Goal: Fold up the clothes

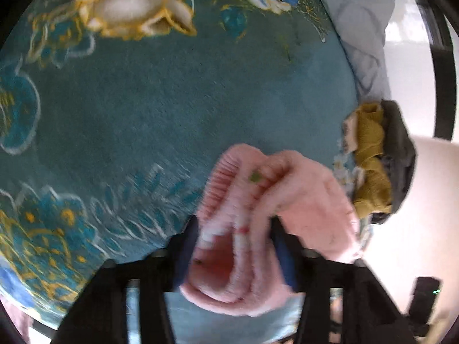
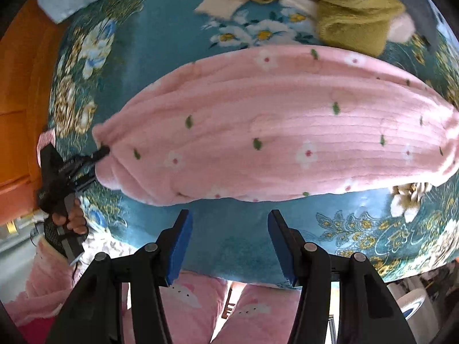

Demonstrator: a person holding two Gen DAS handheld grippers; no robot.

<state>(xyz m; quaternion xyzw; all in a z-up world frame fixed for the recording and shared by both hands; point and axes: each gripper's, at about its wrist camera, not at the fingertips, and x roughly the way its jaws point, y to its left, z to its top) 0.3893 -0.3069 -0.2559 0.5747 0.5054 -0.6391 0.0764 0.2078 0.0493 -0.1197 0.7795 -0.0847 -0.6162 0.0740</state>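
Teal flowered blanket (image 2: pixel 235 246) carries the pink garment (image 2: pixel 272 132), folded lengthwise. Left gripper (image 1: pixel 233 229) at nine o'clock, parted around its end; right gripper (image 2: pixel 229 223) spread, empty. Next: fold crosswise.

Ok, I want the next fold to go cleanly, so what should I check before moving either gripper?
1. Left gripper holding the pink garment: not ok. Its fingers stand apart and the cloth merely lies between them.
2. Right gripper free: ok. It is open and empty, over the blanket before the garment's near edge.
3. Garment spread out: mostly ok, though bunched at the left gripper's end.
4. Yellow garment clear of the pink one: cannot tell. It lies right by the far edge.
5. Layers beneath lying smooth: cannot tell, they are hidden.
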